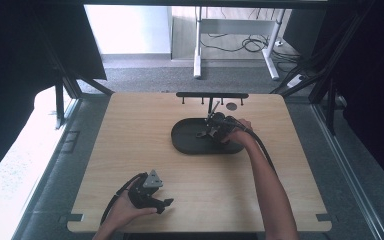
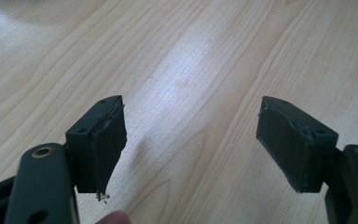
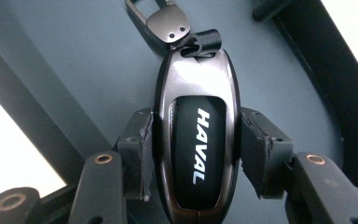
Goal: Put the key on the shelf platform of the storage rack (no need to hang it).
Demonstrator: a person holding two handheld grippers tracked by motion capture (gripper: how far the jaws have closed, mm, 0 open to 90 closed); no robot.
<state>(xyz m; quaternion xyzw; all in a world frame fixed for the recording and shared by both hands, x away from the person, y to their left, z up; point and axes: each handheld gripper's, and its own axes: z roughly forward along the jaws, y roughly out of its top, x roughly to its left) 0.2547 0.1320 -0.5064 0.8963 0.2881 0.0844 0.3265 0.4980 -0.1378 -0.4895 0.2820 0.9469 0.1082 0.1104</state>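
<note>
1. Pale wooden worktop (image 1: pixel 130 150) carries a dark oval tray (image 1: pixel 185 142) near its far middle.
2. Right tool (image 3: pixel 196 154) is clamped on a key fob (image 3: pixel 198 140) marked HAVAL, held over the tray.
3. Left tool (image 2: pixel 191 140) rests near the worktop's front edge, jaws wide apart, holding nothing.

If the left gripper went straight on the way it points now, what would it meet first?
Probably just the bare wooden table: the open left gripper looks down along the tabletop with nothing between or ahead of its jaws, though the depth is hard to judge.
</note>
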